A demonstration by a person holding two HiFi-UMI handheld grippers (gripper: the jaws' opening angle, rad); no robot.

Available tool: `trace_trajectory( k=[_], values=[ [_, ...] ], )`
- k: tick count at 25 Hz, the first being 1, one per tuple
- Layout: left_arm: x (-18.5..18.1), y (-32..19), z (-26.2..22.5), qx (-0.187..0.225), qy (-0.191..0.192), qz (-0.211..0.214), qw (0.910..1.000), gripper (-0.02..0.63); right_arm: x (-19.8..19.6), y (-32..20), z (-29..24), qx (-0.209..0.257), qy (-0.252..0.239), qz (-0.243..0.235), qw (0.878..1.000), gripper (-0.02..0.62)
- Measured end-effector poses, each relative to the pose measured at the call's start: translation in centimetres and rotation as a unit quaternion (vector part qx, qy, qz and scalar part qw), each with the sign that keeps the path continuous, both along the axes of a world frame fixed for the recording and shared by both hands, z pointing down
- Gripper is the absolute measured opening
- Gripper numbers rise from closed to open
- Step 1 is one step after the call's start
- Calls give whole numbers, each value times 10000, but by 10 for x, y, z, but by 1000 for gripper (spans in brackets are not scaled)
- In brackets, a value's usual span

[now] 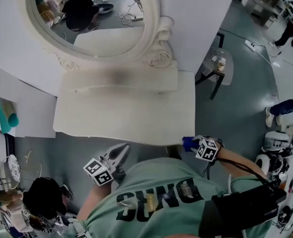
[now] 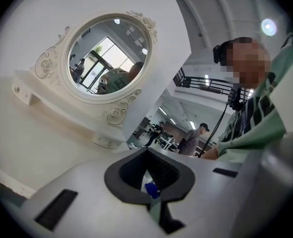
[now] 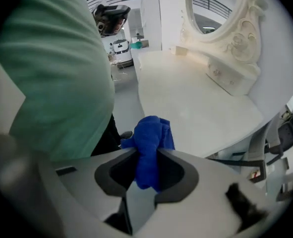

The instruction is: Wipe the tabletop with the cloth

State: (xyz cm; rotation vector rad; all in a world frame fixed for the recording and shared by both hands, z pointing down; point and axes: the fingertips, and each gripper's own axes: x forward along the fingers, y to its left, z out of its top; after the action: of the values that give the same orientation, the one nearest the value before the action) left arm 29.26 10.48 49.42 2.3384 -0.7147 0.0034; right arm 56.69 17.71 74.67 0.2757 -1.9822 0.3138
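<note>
Cloth (image 3: 151,138) sits bunched in a blue wad, clamped between the jaws of the right gripper (image 3: 147,152), off the tabletop (image 1: 126,113) at the edge farthest from the mirror (image 1: 154,43) and close against the wearer's green shirt (image 1: 156,197). The left gripper (image 2: 147,155) hangs at that same far edge, its jaws seemingly drawn together on nothing, though the view there is dim

Wiping has not yet begun. Because the wad pokes only a little past the jaws, a low pass could scrape hard plastic on the pale top, and dragging could tug the fold loose. A long stroke toward the mirror risks knocking its carved base (image 1: 161,58)

Nothing lies on the surface between the grippers and the mirror. A small side table (image 1: 218,63) stands to the mirror's right; a crouched person (image 1: 44,197) is well away, below its left
</note>
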Motion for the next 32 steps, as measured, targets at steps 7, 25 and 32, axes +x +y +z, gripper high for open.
trace_trajectory(
  k=[7, 25, 32],
  values=[
    [-89, 25, -34, 451, 34, 170, 9988, 2, -7, 10, -1, 40, 329, 672, 9972, 101],
    [-202, -17, -138, 1862, -461, -1415, 9712, 0, -229, -119, -209, 588, -3095, 570, 9474, 105],
    [-200, -63, -138, 1816, -693, -1307, 9722, 2, -253, -176, -283, 1208, -3948, 785, 9074, 106]
  ],
)
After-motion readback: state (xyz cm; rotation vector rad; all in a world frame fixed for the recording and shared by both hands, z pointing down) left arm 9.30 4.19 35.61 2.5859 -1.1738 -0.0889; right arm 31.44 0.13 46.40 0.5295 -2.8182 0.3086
